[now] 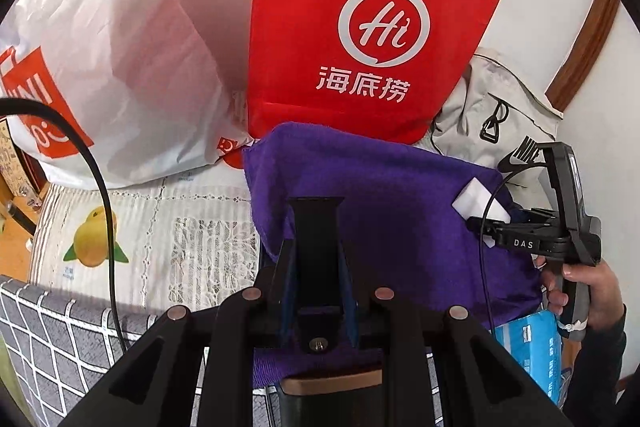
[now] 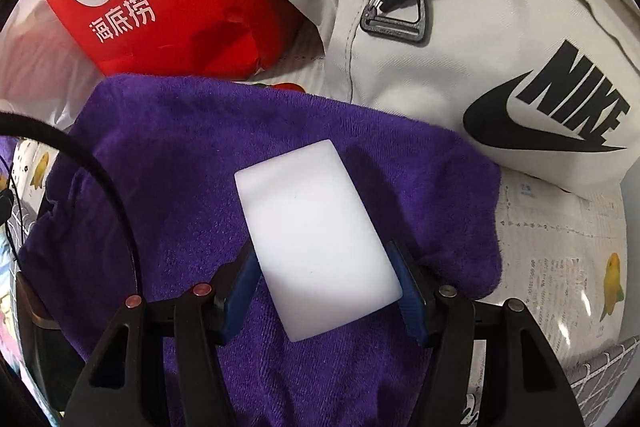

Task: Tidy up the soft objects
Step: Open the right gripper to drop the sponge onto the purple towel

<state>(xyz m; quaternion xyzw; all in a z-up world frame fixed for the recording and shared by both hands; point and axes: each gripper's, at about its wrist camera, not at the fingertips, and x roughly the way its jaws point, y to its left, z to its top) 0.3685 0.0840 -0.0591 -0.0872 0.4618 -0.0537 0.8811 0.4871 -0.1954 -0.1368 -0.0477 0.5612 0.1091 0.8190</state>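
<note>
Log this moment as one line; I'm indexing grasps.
left gripper: shut, over purple towel | right gripper: shut on white sponge block, above towel | behind: red bag, grey Nike bag

Both grippers are black, with blue pads (image 2: pixel 410 291) and round metal rivets (image 1: pixel 179 313) on the linkage bars. The right gripper (image 1: pixel 486 227) bears white "DAS" lettering at right of frame, and thin black cables (image 1: pixel 102 187) trail from each. A dark sleeve (image 1: pixel 600 367) covers the wrist at lower right.
</note>
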